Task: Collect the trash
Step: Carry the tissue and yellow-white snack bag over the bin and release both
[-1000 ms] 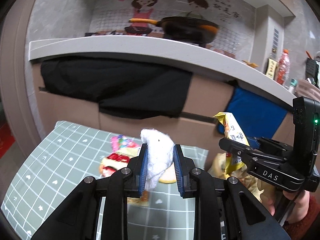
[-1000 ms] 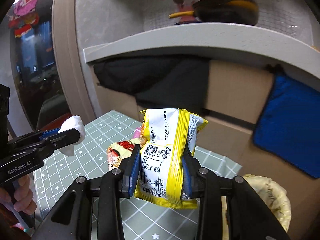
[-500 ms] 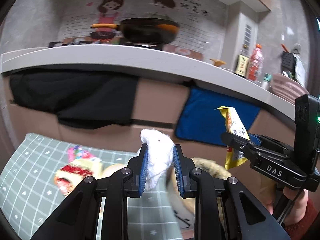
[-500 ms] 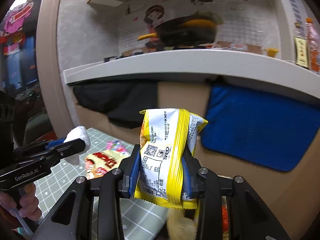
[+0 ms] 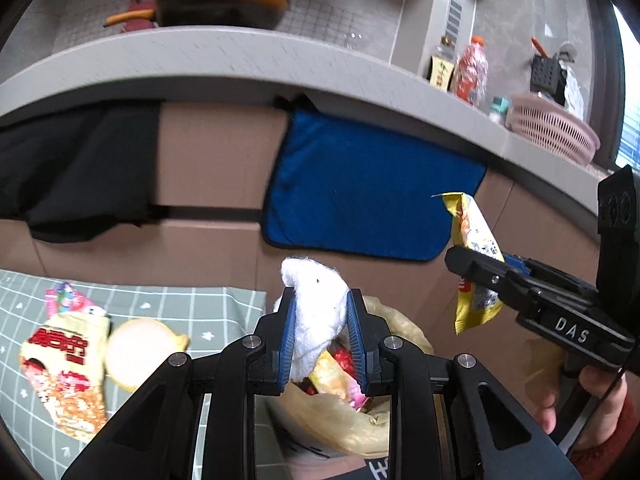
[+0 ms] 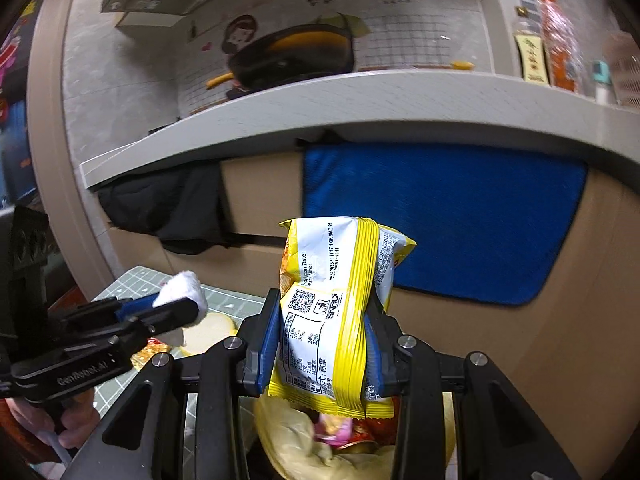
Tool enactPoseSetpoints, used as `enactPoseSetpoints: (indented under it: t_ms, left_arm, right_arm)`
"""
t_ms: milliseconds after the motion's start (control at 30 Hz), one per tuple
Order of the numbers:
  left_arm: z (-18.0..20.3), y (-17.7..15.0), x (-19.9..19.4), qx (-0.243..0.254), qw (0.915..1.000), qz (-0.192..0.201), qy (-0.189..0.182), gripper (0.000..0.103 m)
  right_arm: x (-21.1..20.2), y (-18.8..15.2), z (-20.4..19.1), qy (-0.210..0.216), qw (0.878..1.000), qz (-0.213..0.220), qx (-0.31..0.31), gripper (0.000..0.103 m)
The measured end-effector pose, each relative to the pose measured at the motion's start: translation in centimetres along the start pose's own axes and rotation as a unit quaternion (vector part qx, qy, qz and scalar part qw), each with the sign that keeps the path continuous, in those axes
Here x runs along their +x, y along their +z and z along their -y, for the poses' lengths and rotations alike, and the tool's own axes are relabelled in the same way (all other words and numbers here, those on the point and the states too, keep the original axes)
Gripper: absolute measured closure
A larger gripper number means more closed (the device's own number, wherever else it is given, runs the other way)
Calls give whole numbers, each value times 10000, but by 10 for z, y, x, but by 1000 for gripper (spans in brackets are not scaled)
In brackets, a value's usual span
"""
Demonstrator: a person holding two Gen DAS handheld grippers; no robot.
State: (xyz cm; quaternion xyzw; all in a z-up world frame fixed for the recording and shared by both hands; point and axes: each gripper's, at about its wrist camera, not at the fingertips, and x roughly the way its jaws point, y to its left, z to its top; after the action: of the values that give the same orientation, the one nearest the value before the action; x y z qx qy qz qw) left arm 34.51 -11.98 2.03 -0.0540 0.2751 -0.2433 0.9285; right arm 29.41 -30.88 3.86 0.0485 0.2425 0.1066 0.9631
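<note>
My left gripper [image 5: 320, 320] is shut on a white crumpled tissue [image 5: 316, 312] and holds it just above the mouth of a yellowish trash bag [image 5: 352, 416] with wrappers inside. My right gripper [image 6: 324, 340] is shut on a yellow snack packet [image 6: 336, 312], held above the same bag [image 6: 304, 440]. The right gripper with its packet [image 5: 472, 256] shows at the right of the left wrist view. The left gripper with the tissue [image 6: 182, 292] shows at the left of the right wrist view.
A green checked table [image 5: 192, 308] at the left carries a red-and-yellow wrapper [image 5: 64, 368], a pink wrapper [image 5: 66, 298] and a pale round piece [image 5: 136, 352]. Behind stand cardboard panels with a blue towel [image 5: 368, 196] and a black cloth [image 5: 76, 168] under a grey counter [image 5: 280, 64].
Both grippers have moved right, off the table and over the trash bag, each still holding its item. The table's wrappers have slid to the left of the view.
</note>
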Motion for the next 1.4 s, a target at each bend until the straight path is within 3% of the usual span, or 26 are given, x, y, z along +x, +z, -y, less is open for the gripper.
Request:
enactPoseSetpoints:
  t_ms: [733,900,1100,1233,1400]
  left_arm:
    - [12,-25,70,195,9972,-714,-61,78]
    - [10,-27,85,-45,9943,-954,-469,77]
    - [5,-28,94,-231,9895,-1114,-891,65]
    - [-2,-26,85,-449,9895,-1028,-915,59]
    - [-12,-23,67,-655,9904,-922,-791,57]
  right_arm:
    - [46,-35,54,-75,9974,-479,540,68]
    - [52,-39,59,-104,9967,-544,587,68]
    - [57,-44,63,-150,9961,-595,636,68]
    - [61,-49,63,-172,9956,-659,647,68]
    - [67,-56,60,-149,9948,-770,647,68]
